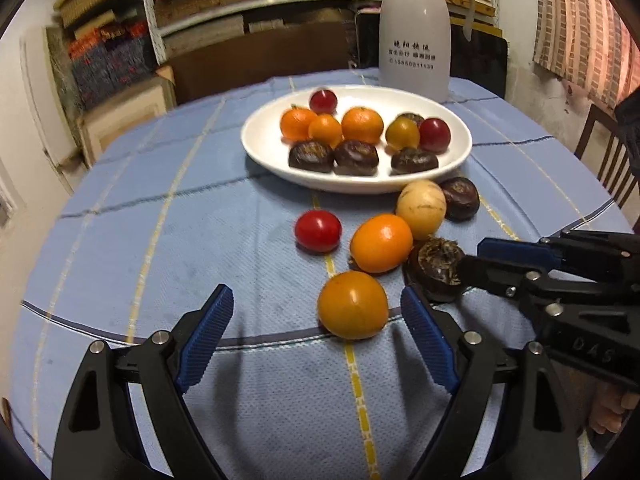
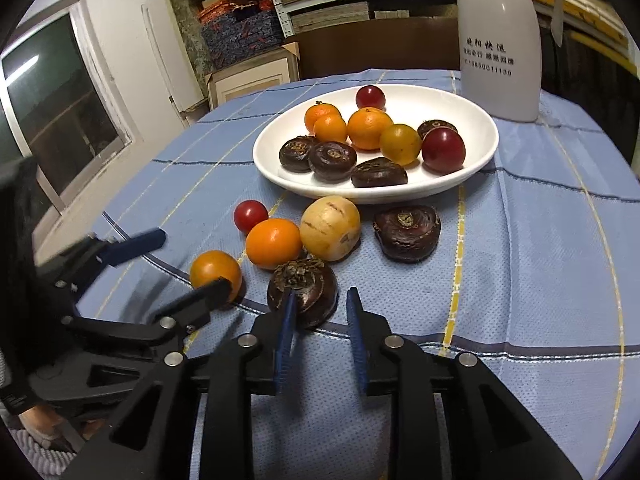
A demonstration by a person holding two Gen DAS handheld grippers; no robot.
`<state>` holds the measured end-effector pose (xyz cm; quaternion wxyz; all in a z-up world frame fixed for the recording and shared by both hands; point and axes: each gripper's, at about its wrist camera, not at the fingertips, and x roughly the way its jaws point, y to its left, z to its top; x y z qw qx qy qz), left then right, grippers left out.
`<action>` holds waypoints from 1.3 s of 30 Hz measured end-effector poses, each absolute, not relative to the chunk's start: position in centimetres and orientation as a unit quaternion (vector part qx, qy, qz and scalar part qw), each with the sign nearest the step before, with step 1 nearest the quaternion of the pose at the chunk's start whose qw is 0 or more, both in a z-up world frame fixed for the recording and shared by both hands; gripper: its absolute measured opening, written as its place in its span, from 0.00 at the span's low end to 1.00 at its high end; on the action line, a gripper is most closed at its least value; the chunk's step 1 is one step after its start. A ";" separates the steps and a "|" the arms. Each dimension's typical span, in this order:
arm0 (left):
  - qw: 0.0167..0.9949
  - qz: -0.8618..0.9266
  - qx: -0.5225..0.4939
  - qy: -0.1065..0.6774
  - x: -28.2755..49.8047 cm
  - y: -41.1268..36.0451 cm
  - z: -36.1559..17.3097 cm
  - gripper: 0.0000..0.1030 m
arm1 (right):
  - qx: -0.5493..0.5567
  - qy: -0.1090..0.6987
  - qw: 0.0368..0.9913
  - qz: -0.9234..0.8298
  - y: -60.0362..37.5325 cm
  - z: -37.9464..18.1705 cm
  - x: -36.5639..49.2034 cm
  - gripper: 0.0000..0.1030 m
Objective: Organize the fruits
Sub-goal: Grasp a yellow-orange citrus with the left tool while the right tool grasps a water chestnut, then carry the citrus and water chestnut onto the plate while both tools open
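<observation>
A white plate (image 1: pixel 260 136) (image 2: pixel 480 120) holds oranges, tomatoes and dark water chestnuts. On the blue cloth in front lie a red cherry tomato (image 1: pixel 318 231) (image 2: pixel 251 215), an orange (image 1: pixel 381 243) (image 2: pixel 273 243), a pale yellow fruit (image 1: pixel 421 209) (image 2: pixel 330 227) and a water chestnut (image 1: pixel 460 199) (image 2: pixel 407 232). My left gripper (image 1: pixel 320 304) (image 2: pixel 192 260) stands wide open around an orange-yellow tomato (image 1: pixel 353 305) (image 2: pixel 216 270), not touching it. My right gripper (image 1: pixel 470 256) (image 2: pixel 320 300) is narrowly open at a second water chestnut (image 1: pixel 434 268) (image 2: pixel 308 288). One fingertip overlaps it and cloth shows beside the other.
A tall white jug (image 1: pixel 416 40) (image 2: pixel 500 40) stands right behind the plate. The two grippers are close together at the table's near edge. A wooden chair (image 1: pixel 600 148) stands on the right, and shelves and boxes fill the back wall.
</observation>
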<state>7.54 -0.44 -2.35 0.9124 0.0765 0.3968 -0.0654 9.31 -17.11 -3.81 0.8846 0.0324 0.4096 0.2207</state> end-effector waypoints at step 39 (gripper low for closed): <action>0.935 -0.064 0.083 0.338 8.2 -0.4 1.1 0.36 | 0.057 0.372 0.905 0.198 -19.4 -0.8 9.7 0.41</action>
